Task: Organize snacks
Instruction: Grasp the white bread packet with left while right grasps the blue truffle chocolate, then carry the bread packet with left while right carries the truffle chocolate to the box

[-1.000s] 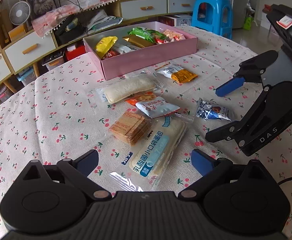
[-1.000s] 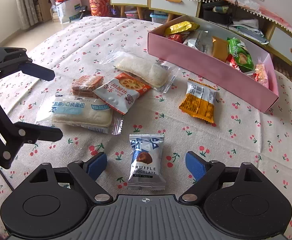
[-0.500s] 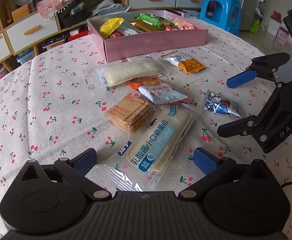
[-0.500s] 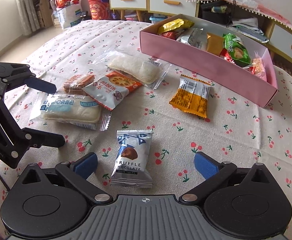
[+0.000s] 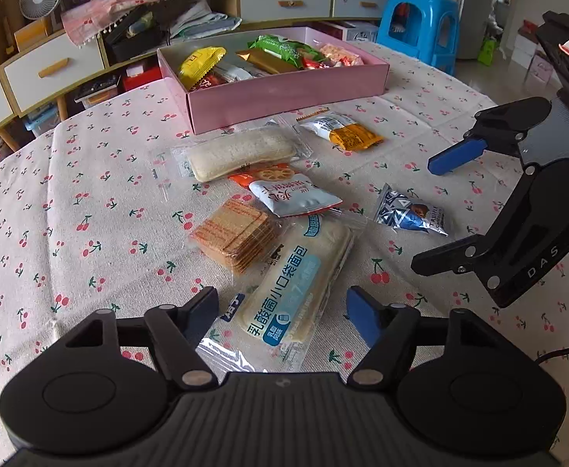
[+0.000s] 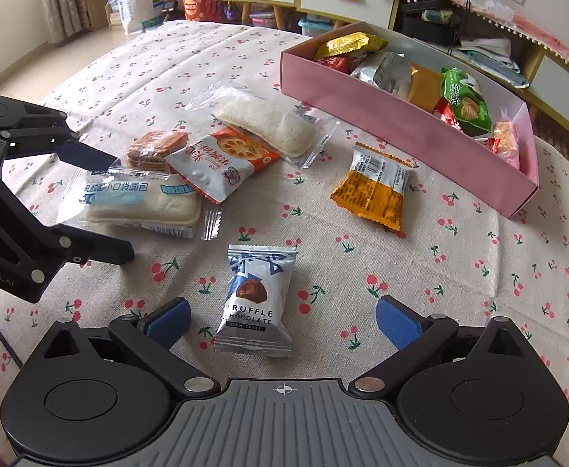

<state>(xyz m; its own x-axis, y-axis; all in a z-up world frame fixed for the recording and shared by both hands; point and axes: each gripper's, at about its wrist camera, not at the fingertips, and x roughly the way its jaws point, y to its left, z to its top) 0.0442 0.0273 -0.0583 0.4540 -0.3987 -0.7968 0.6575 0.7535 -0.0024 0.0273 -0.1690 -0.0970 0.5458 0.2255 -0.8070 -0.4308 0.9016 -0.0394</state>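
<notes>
1. The left claw (image 5: 282, 307) has just been closing around the long white clear-wrapped bread packet (image 5: 296, 284); pads apart from it.
2. Only the right wrist view shows the right claw (image 6: 280, 321) wide astride the silver truffle chocolate packet (image 6: 255, 299) (untouched).
3. The cherry-print counter (image 5: 90, 202) carries the pink cardboard box (image 5: 284, 93) holding snacks; a blue plastic stool (image 5: 420, 23) stands behind.

The left hand-held gripper (image 5: 282, 309) sits at the bottom centre of its frame, pointing downward, and its jaws have just been closing, now half apart. The right hand-held gripper (image 6: 280, 321), bottom centre of its own frame, has its jaws wide apart.
</notes>
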